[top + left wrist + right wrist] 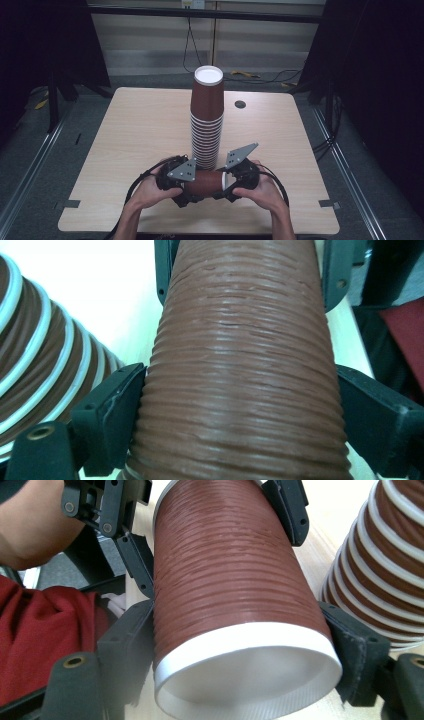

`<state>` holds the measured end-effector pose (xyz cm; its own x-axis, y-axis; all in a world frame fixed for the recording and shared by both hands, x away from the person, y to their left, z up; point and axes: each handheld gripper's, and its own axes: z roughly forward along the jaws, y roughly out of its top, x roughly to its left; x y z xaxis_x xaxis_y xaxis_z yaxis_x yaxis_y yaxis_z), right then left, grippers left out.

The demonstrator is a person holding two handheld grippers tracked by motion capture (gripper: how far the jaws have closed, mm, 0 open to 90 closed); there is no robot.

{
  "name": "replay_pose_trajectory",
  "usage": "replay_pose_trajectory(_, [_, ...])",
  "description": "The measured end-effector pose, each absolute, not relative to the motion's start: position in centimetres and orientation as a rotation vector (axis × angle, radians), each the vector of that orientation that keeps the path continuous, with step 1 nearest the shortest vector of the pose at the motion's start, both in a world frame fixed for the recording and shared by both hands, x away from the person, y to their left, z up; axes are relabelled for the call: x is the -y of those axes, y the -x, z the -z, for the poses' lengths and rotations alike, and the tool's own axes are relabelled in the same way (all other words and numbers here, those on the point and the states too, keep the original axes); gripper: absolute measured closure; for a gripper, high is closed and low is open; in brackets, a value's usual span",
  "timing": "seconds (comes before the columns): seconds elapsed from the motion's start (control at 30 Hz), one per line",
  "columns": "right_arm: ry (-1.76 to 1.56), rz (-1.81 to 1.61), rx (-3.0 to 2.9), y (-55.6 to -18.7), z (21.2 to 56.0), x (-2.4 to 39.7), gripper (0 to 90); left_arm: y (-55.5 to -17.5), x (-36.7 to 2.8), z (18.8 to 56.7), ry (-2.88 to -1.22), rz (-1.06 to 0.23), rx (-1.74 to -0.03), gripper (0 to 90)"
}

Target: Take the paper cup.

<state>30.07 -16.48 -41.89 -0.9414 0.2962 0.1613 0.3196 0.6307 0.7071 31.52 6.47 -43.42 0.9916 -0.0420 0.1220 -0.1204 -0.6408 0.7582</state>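
Cup (pixel 205 183) is held level between both grippers, just in front of the stack (pixel 206 120) on the table (pixel 130 130); long axis runs left-right. Left gripper (pixel 240 405) is clamped near the base, right gripper (pixel 240 645) at the rim end.

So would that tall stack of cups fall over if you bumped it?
Probably. The stack of cups stands tall and narrow on the table, so a knock near the top would likely tip it. Paper cups look light, and it already seems to lean slightly.
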Motion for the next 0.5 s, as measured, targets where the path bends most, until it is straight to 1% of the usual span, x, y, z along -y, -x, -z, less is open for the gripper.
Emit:
replay_pose_trajectory(0.07, [0.535,1.235,2.81,-30.0,41.9,16.5,23.3,-31.6,-6.5,43.4,-2.256,-0.099,0.113,12.1])
replay_pose_trajectory(0.17, [0.545,1.213,2.82,-30.0,41.9,16.5,23.4,-31.8,-6.8,43.2,-2.194,-0.076,0.103,13.2])
replay_pose_trajectory(0.2, [0.545,1.2,2.826,-30.1,42.0,16.5,23.4,-31.8,-7.0,43.0,-2.149,-0.077,0.1,16.1])
replay_pose_trajectory(0.27, [0.549,1.195,2.822,-30.1,42.3,16.6,23.3,-31.8,-7.4,42.7,-2.098,-0.1,0.083,15.5])
replay_pose_trajectory(0.4, [0.573,1.211,2.827,-30.1,42.3,16.9,23.2,-31.9,-8.0,42.4,-2.071,-0.124,0.034,15.5])
replay_pose_trajectory(0.5, [0.614,1.246,2.813,-30.1,42.4,17.2,23.0,-31.9,-8.5,42.5,-2.022,-0.142,-0.003,15.5])
